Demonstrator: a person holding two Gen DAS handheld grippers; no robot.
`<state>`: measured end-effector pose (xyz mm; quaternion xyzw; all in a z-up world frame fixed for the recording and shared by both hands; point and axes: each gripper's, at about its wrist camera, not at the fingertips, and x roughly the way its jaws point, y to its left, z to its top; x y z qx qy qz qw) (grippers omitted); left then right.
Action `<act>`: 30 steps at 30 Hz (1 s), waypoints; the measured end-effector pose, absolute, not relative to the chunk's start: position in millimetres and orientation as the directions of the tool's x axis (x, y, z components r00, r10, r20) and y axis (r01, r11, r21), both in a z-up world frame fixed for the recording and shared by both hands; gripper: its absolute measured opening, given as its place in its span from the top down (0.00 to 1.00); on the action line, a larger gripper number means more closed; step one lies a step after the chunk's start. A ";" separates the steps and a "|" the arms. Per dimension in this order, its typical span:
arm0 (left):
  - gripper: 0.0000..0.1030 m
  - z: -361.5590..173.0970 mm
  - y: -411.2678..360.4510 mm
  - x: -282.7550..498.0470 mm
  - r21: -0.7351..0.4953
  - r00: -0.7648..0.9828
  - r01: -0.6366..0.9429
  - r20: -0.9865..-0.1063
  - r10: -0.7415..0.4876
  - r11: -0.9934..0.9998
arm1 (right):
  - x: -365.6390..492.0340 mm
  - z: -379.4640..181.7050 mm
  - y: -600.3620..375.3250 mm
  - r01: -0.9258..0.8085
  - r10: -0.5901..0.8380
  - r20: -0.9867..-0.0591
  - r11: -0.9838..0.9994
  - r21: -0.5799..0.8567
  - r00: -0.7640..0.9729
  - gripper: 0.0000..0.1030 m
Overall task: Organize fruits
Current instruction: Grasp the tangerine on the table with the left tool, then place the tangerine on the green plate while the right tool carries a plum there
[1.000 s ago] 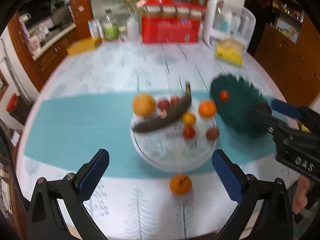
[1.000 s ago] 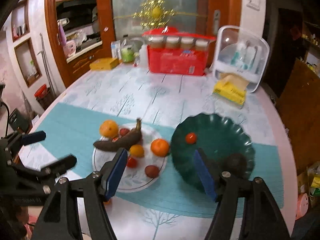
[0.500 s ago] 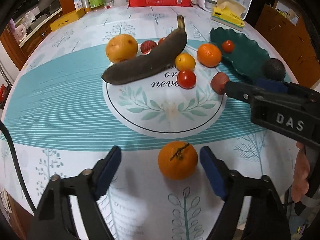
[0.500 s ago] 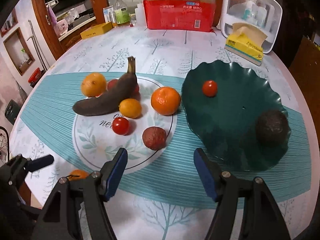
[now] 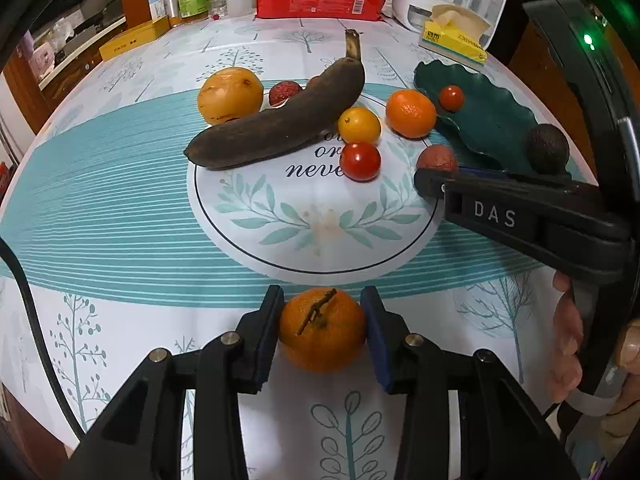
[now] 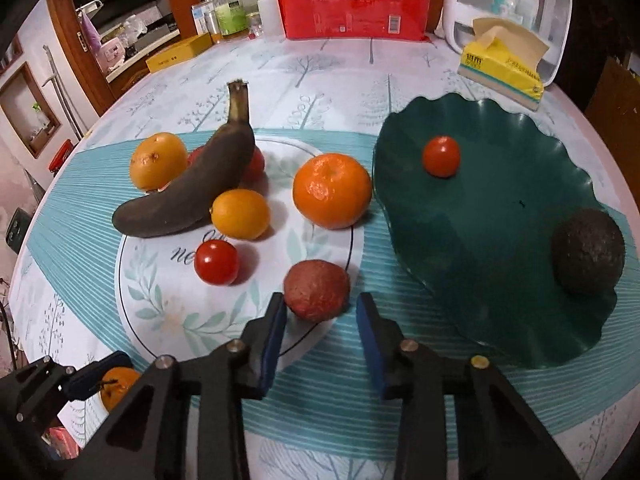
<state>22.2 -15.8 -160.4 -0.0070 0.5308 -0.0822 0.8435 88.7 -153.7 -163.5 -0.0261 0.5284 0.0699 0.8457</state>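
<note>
I've got bare tablecloth (image 5: 132,332) open on both sides of my left gripper (image 5: 322,330). Ahead, the white mat (image 5: 320,236) is clear across its near half; beyond that the dark banana (image 5: 280,124), the tomato (image 5: 360,161) and the oranges crowd the way. My right gripper (image 5: 436,182) cuts in across the mat's right edge. The green plate (image 6: 492,240) is open in the middle, between a tomato (image 6: 441,157) at the back and an avocado (image 6: 588,251) at its right rim.
</note>
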 end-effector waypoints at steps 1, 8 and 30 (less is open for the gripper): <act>0.63 -160.0 -14.5 22.7 -0.110 0.421 0.124 -0.894 -0.153 0.986 | 88.7 -163.2 -154.4 -0.147 0.101 -0.897 0.988 0.040 0.431 0.70; 0.64 -151.8 -2.2 32.4 -0.142 0.410 0.085 -0.897 -0.164 0.986 | 78.7 -150.5 -158.2 -0.171 0.177 -0.880 0.979 0.111 0.440 0.71; 0.64 -4.7 -97.5 120.4 -0.162 0.493 0.330 -0.810 -0.316 0.930 | 69.8 -25.8 -233.2 -0.054 0.112 -0.792 0.994 0.100 0.600 0.70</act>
